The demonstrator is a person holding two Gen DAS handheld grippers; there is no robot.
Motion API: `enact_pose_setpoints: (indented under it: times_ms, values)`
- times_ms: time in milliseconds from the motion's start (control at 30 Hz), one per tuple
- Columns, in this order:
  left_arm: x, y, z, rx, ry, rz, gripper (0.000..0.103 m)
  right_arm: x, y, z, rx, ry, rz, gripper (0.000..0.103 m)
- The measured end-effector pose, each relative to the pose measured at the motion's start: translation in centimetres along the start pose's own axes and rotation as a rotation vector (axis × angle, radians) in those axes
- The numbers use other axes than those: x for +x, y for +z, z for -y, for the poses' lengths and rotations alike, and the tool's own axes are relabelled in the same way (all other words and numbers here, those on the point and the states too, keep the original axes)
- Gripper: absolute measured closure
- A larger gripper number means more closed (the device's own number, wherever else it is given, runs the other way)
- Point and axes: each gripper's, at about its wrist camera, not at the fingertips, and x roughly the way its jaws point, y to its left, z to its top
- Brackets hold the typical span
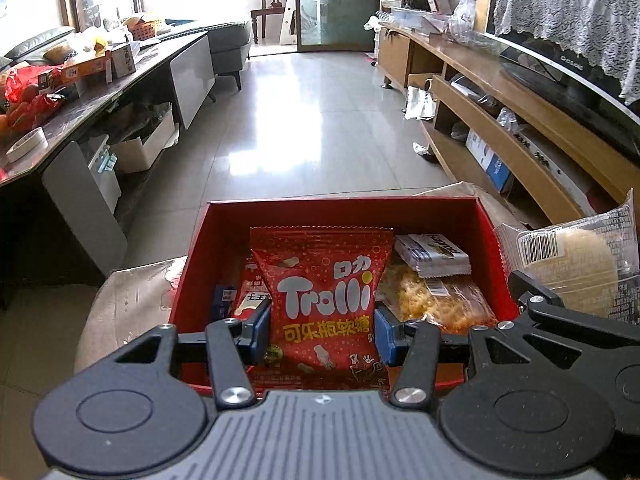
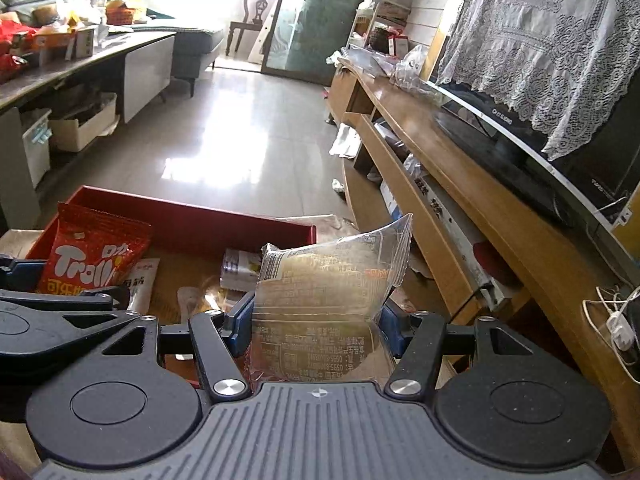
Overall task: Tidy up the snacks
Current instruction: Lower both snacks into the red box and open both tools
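Left gripper (image 1: pixel 322 330) clamps a red Trolli bag (image 1: pixel 322 292) by its sides, blue pads (image 1: pixel 260 328) pressed in on both edges, bag upright. It hangs over the red box (image 1: pixel 340 205), toward the near side. Right gripper (image 2: pixel 316 326) clamps a clear pastry pack (image 2: pixel 332 280), pads on both sides, pack upright with label text facing the camera. In the right view the pack sits at the box's right end; whether it is over the box or just outside I cannot tell.

Inside the box: a noodle-like snack pack (image 1: pixel 432 300) right of the Trolli bag, a white-grey sachet (image 1: pixel 434 256) behind it, a red-white packet (image 1: pixel 250 292) and a small blue item (image 1: pixel 222 300) on the left. The box rests on brown cardboard (image 1: pixel 132 292) on the floor.

The right gripper and its pack also show at the right edge of the left view.

Further out: tiled floor (image 1: pixel 320 112), wooden TV stand (image 1: pixel 500 92) on the right with a TV under a lace cloth (image 2: pixel 540 52), a cluttered dark table (image 1: pixel 100 92) on the left, a wooden chair (image 1: pixel 274 0) at the far end.
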Motion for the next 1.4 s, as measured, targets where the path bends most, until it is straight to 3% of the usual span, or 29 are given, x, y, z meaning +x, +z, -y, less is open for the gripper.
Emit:
enact_pose_setpoints:
  times_ms: [1000,1400]
  values:
    - [6.0,1.1,-1.3,-0.042,0.055,-0.068,0.052,5.5,0.9,-1.7,0.003,0.057,-0.049,0.035]
    - [5.9,1.2,-1.4,-0.036,0.066,-0.052,0.052,6.0,0.7,-2.0,-0.004,0.056,-0.056,0.032]
